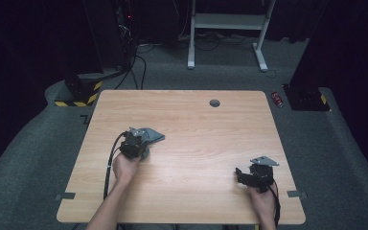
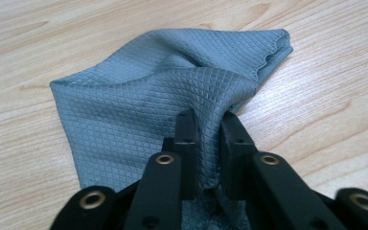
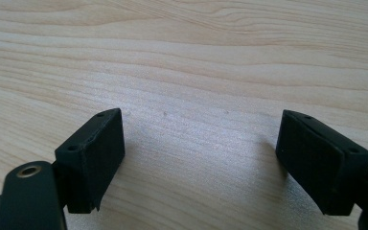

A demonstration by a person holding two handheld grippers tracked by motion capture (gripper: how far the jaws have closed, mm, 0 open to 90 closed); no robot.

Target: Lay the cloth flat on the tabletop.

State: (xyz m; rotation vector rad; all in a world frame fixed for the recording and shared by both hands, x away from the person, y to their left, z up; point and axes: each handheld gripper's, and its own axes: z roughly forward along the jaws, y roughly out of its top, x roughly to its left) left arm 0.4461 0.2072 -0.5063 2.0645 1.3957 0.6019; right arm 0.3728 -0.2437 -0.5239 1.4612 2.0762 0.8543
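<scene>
Cloth [image 2: 163, 91] lies bunched on the desk [image 1: 196, 129], left of centre, pinched in the closed left tongs [image 2: 210, 125]. Right tongs [image 3: 201, 153] gape wide over bare wood, well apart.

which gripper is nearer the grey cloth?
Left. The left gripper is shut on the grey cloth; the right gripper hangs open over bare table, well apart.

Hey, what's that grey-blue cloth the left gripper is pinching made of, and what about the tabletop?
The cloth looks like a soft woven or microfibre fabric, matte, with a fine diamond-grid texture and a stitched edge. The table looks like pale wood or wood-look laminate, smooth with printed-looking grain; which one, I cannot tell.
</scene>
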